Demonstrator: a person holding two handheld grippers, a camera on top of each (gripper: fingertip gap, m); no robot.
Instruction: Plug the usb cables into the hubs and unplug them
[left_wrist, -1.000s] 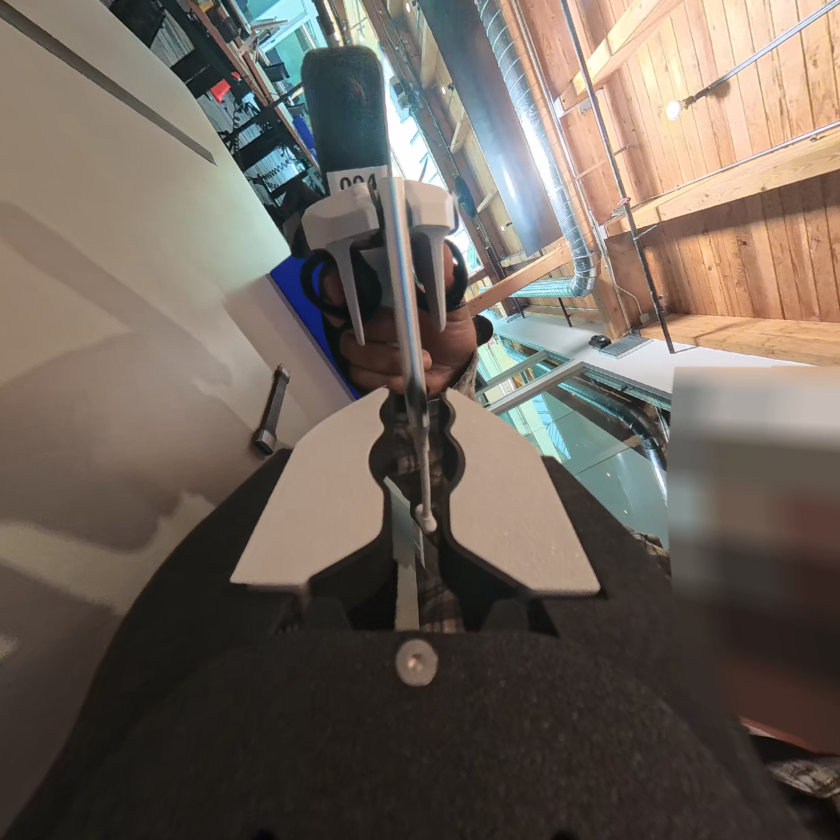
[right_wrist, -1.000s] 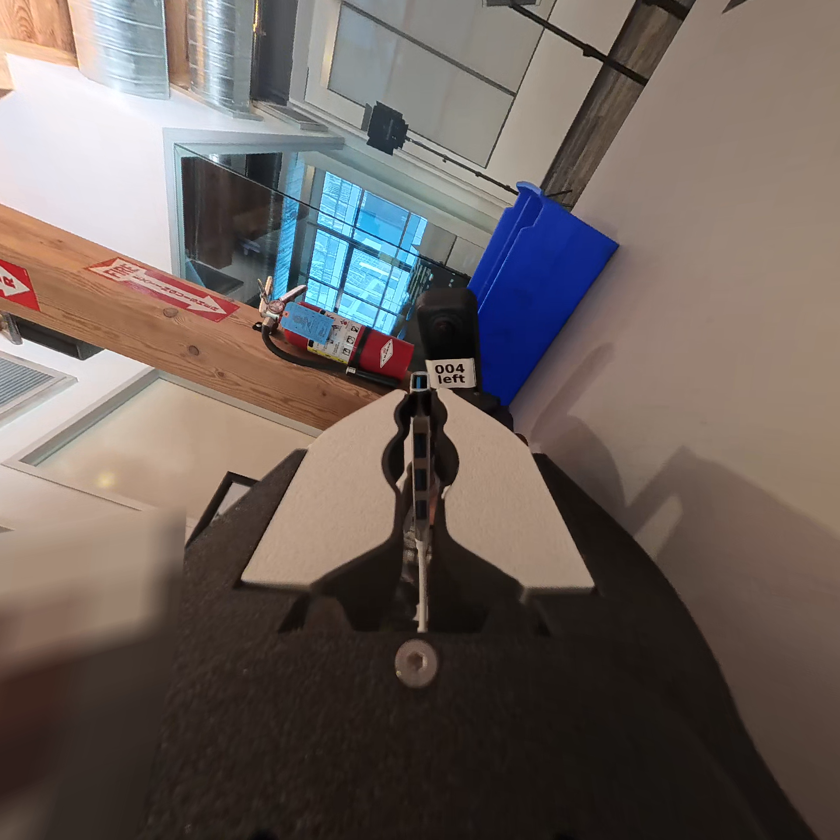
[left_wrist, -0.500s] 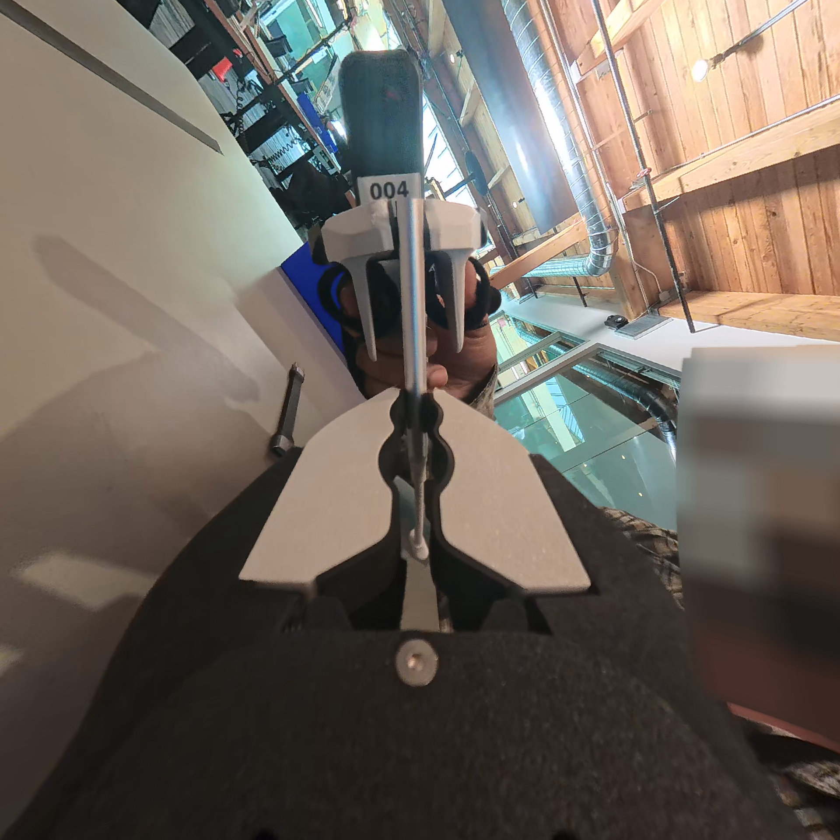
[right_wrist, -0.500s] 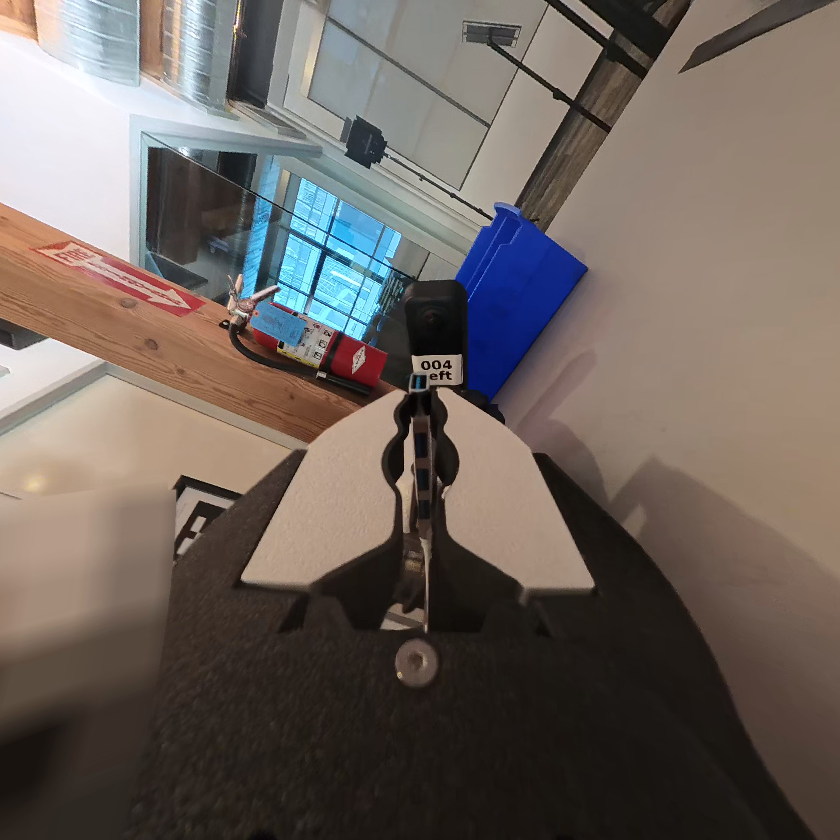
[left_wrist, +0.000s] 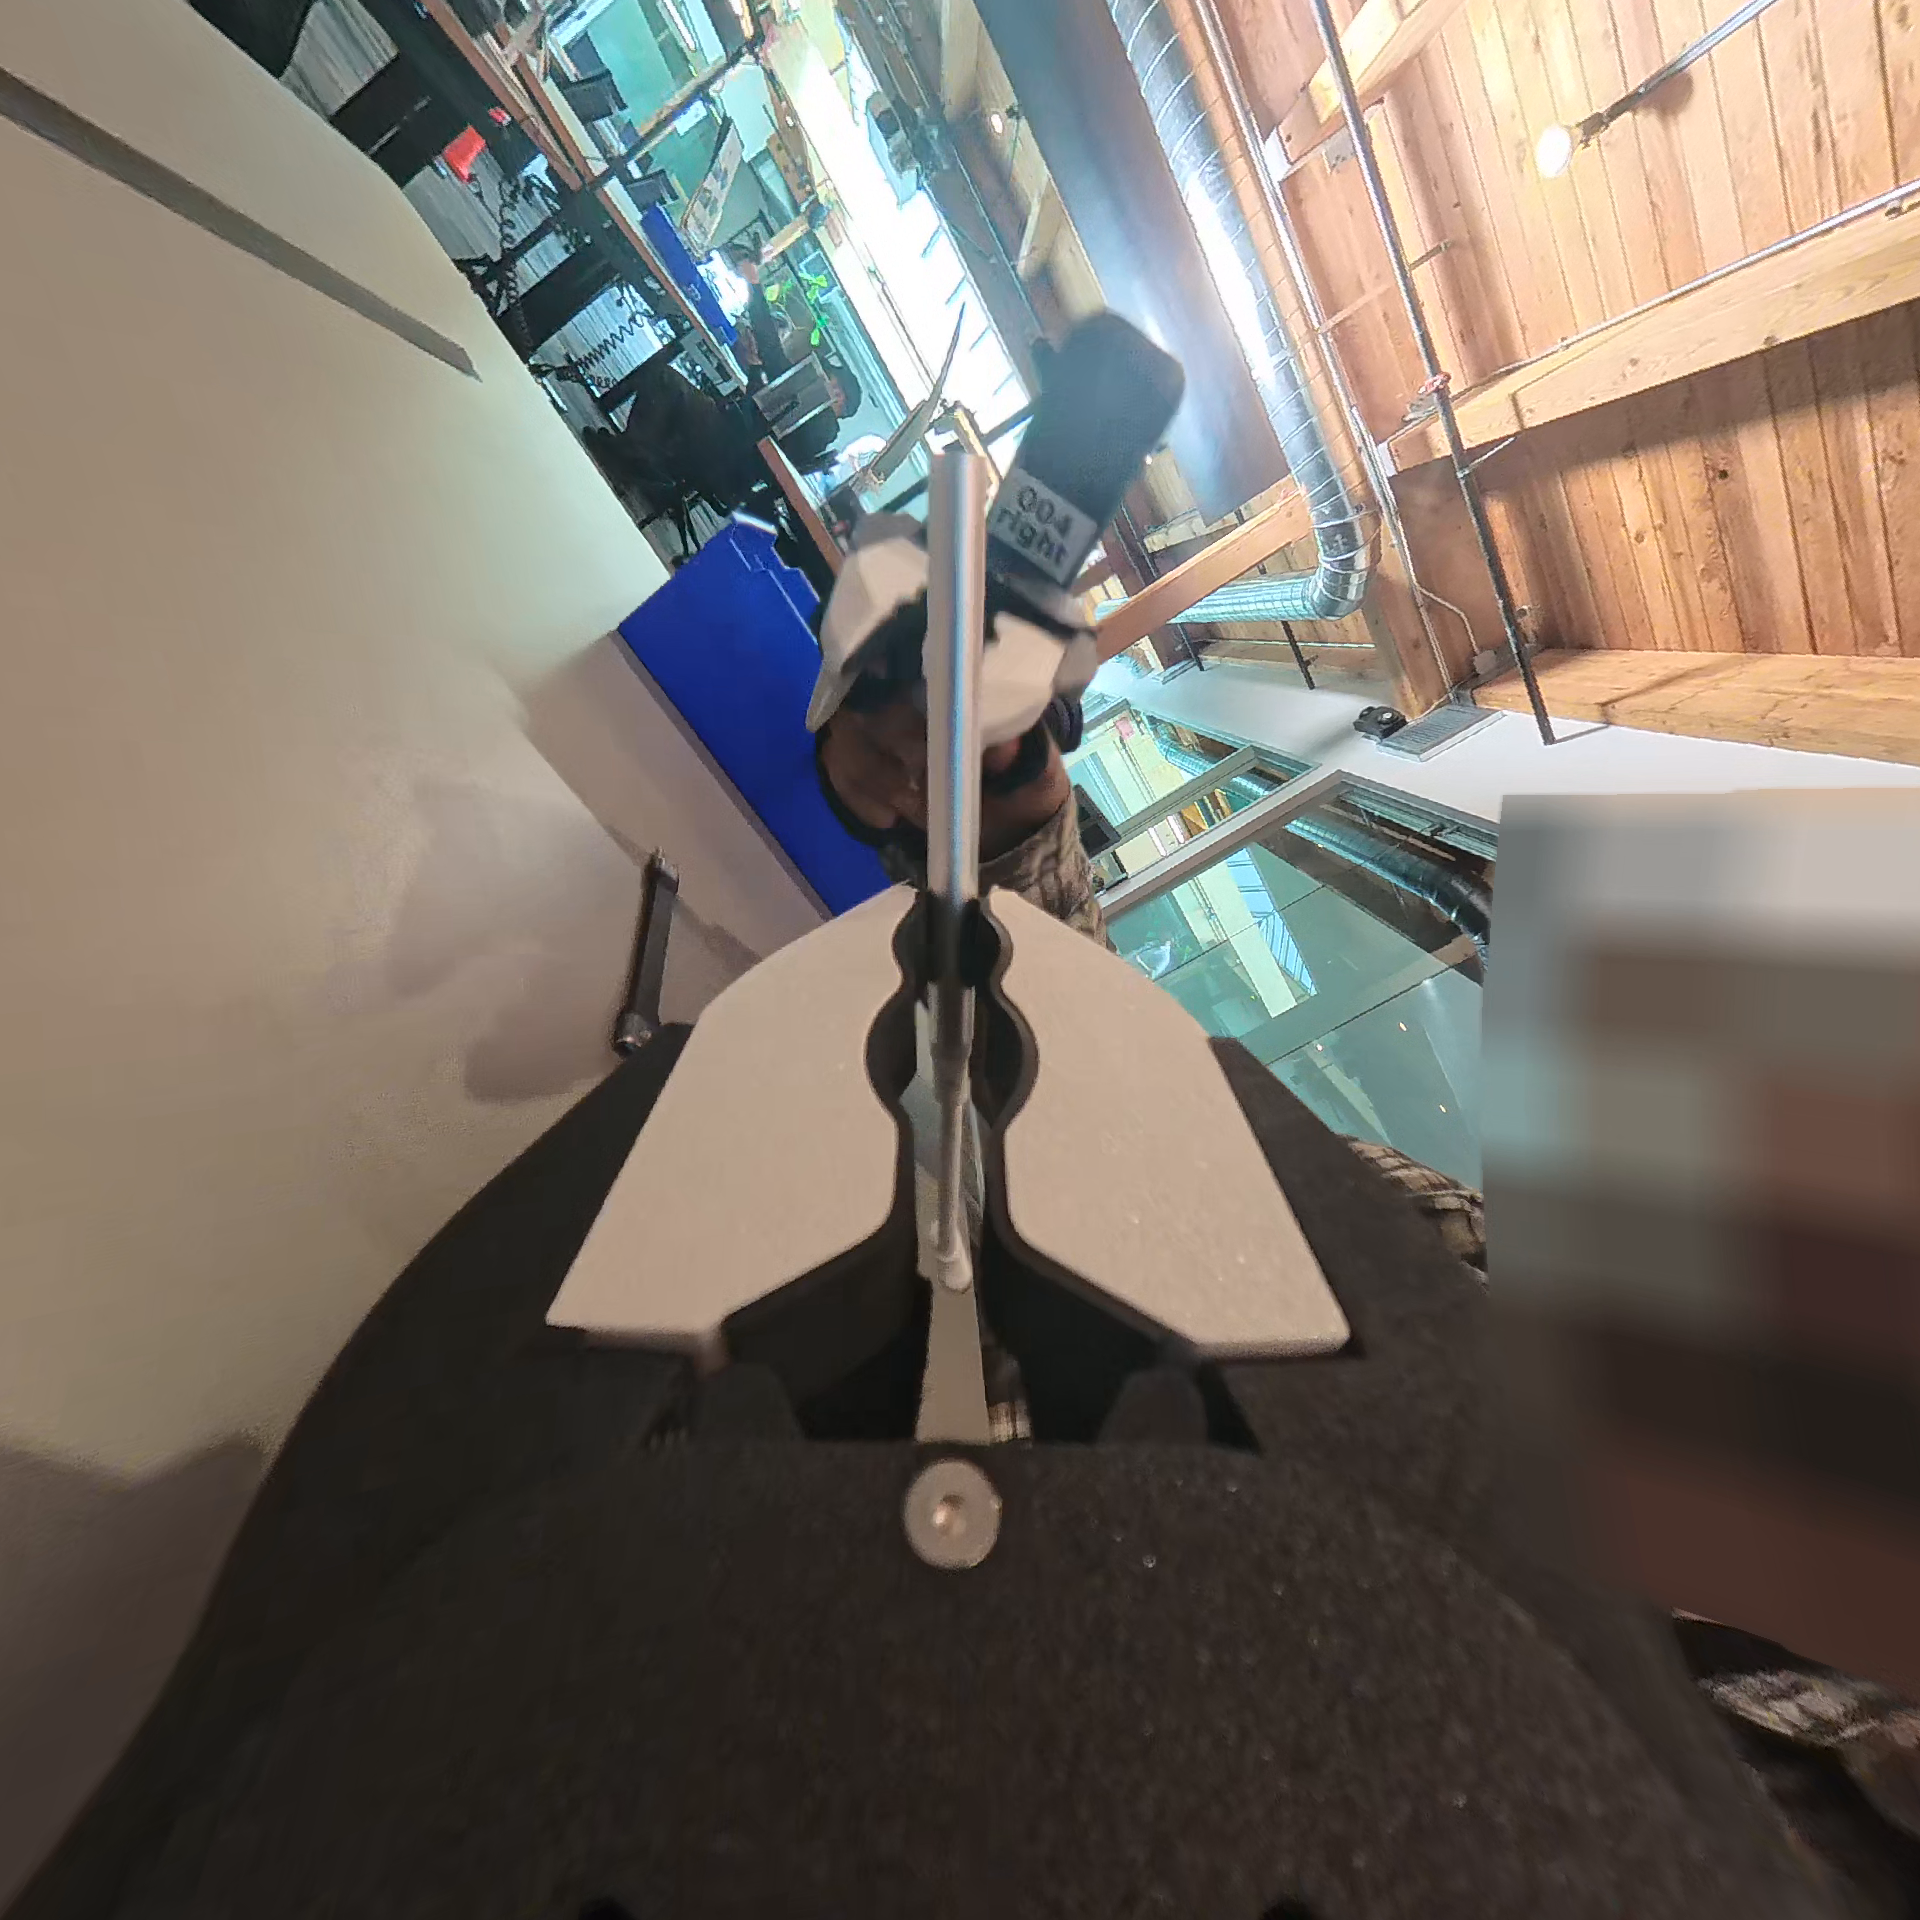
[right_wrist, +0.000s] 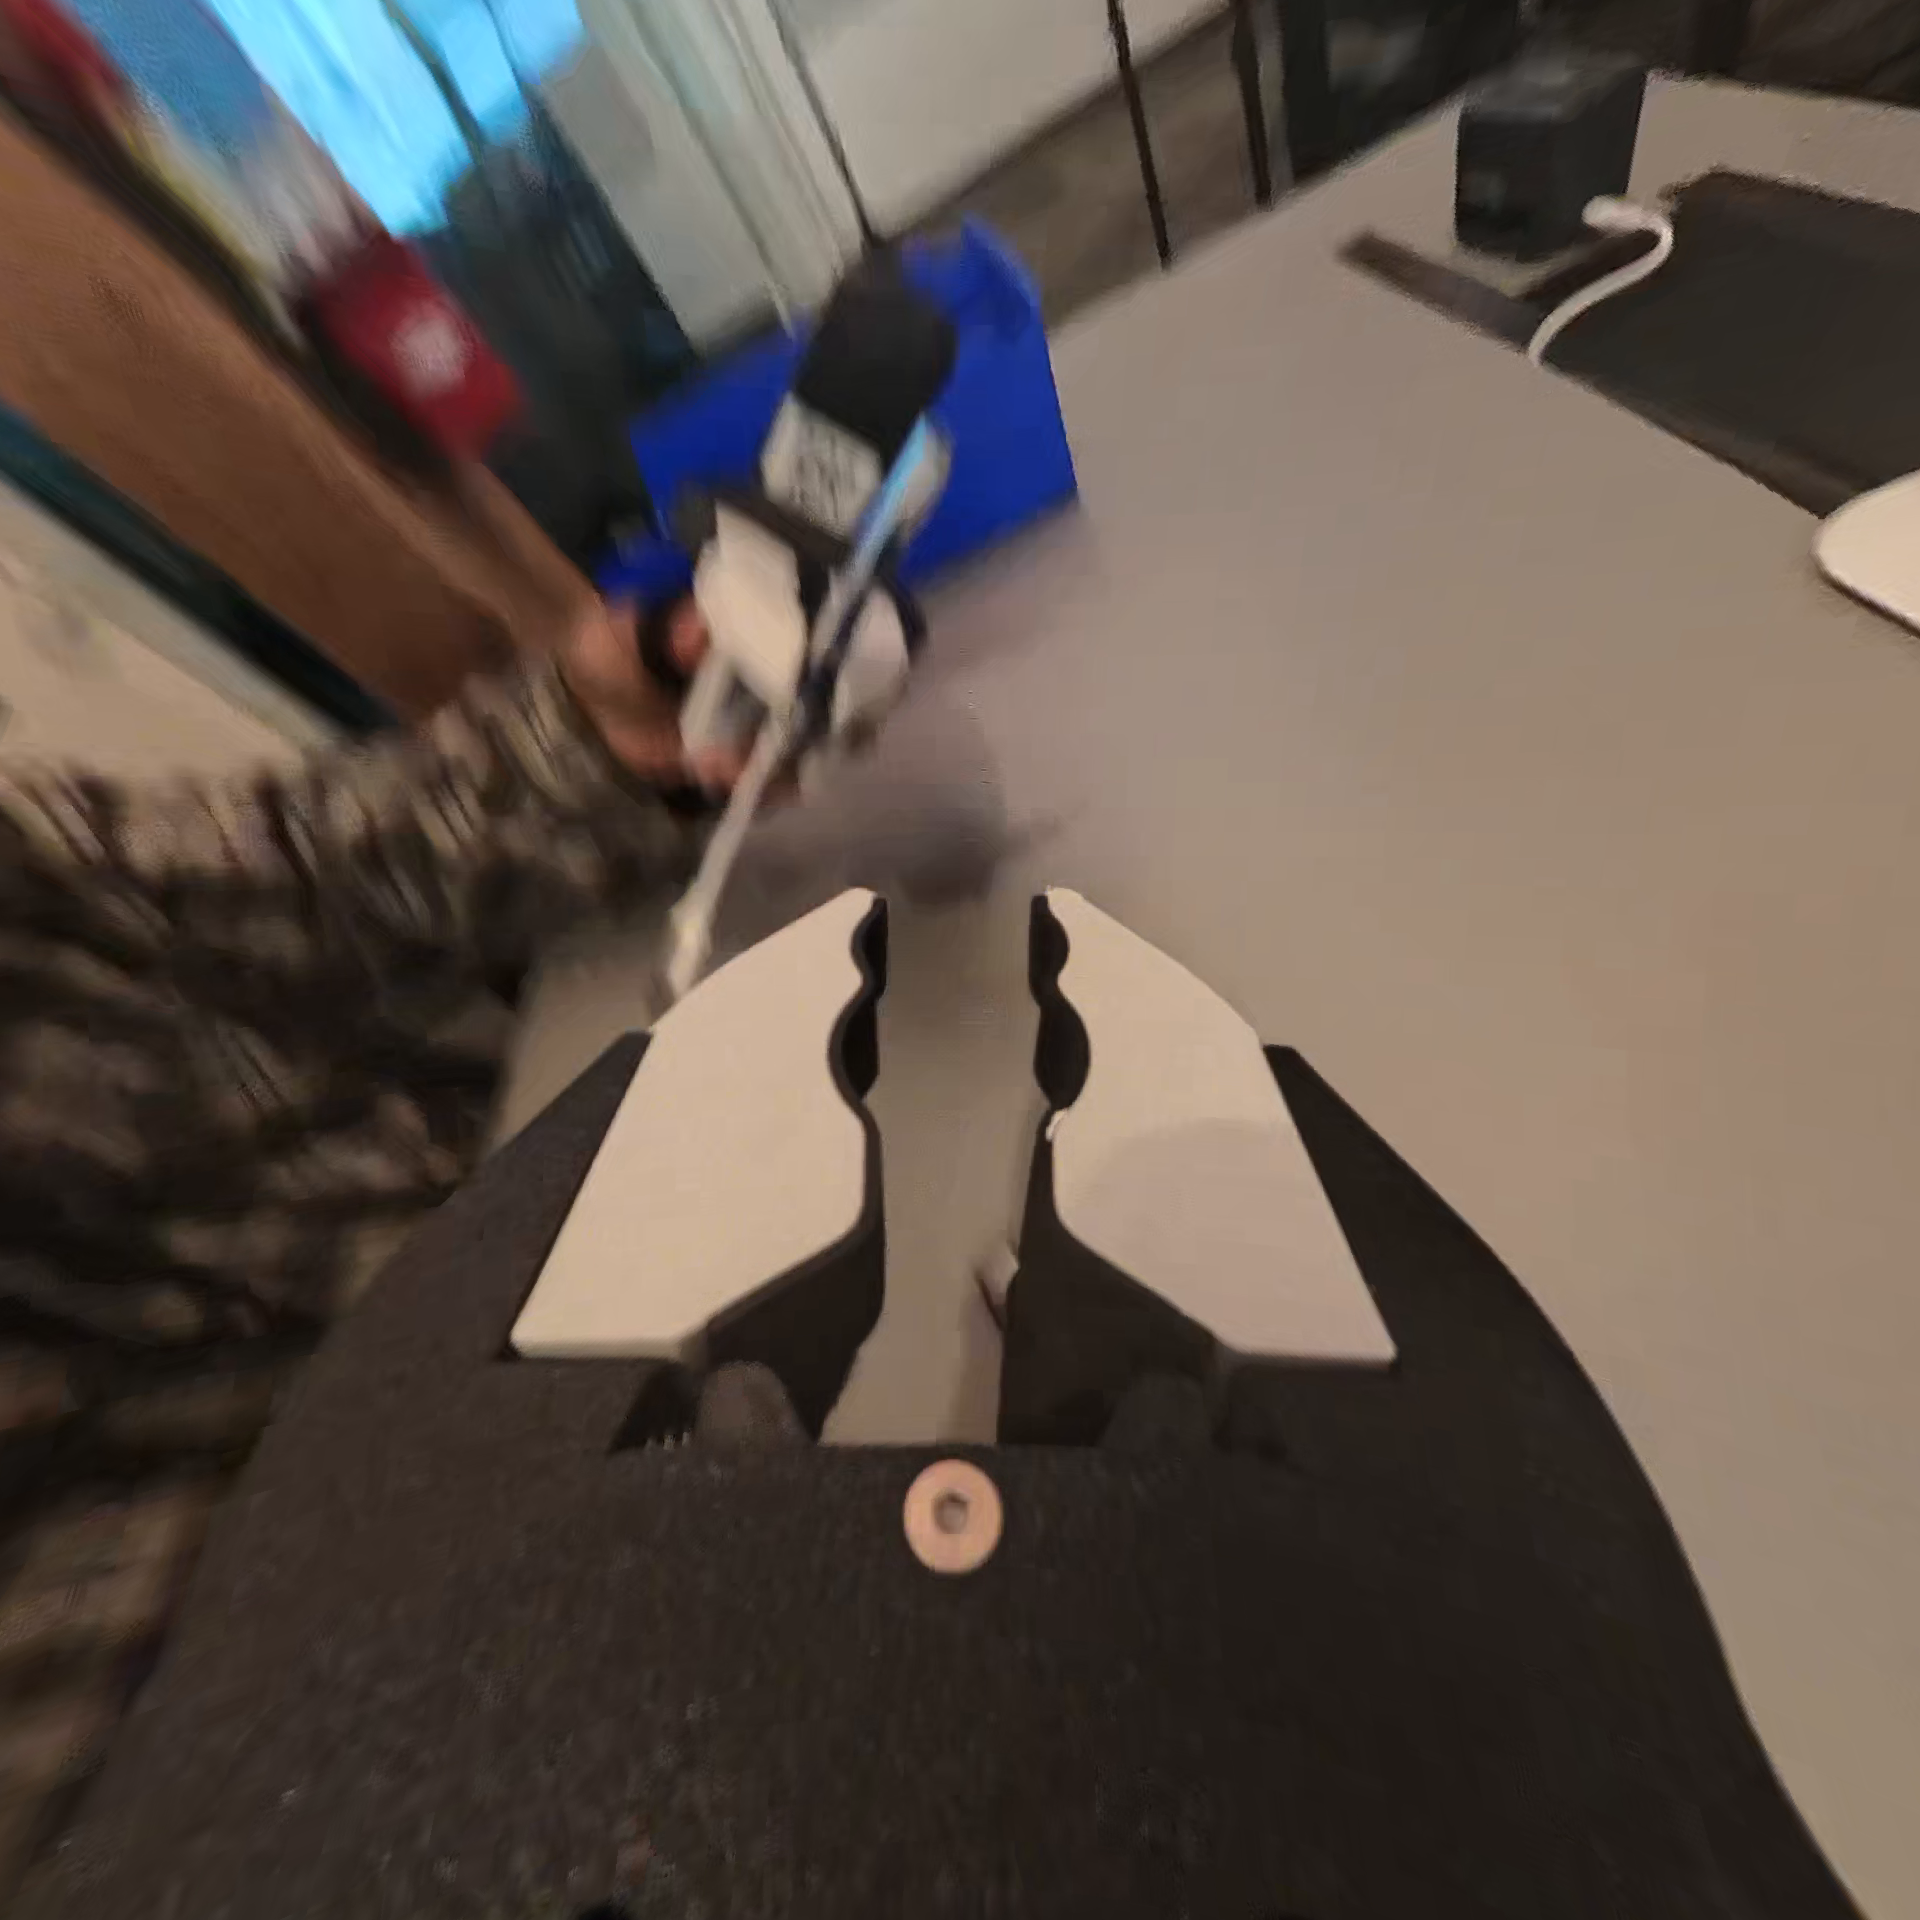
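Note:
My left gripper (left_wrist: 951, 904) is shut on a thin silver USB hub (left_wrist: 954, 675), seen edge-on and sticking out past the fingertips. The hub's white cable (left_wrist: 948, 1226) runs back between the fingers. My right gripper (right_wrist: 958, 914) is open and empty above the grey table (right_wrist: 1351, 727). Its view is motion-blurred. In that view the left gripper (right_wrist: 790, 665) is farther off, holding the hub (right_wrist: 883, 520) with its blue ports showing and the white cable (right_wrist: 727, 831) hanging down. In the left wrist view the right gripper's white fingers (left_wrist: 868, 623) stand apart behind the hub.
A blue bin (right_wrist: 997, 436) stands on the table behind the left gripper, and also shows in the left wrist view (left_wrist: 727, 707). A black box (right_wrist: 1538, 145), a white cord (right_wrist: 1600, 270) and a black mat (right_wrist: 1766, 312) lie far right. A small black bar (left_wrist: 649, 956) lies on the table.
My right gripper has opened, let go of the hub and pulled back from it, swinging its view toward the table. My left gripper keeps hold of the hub.

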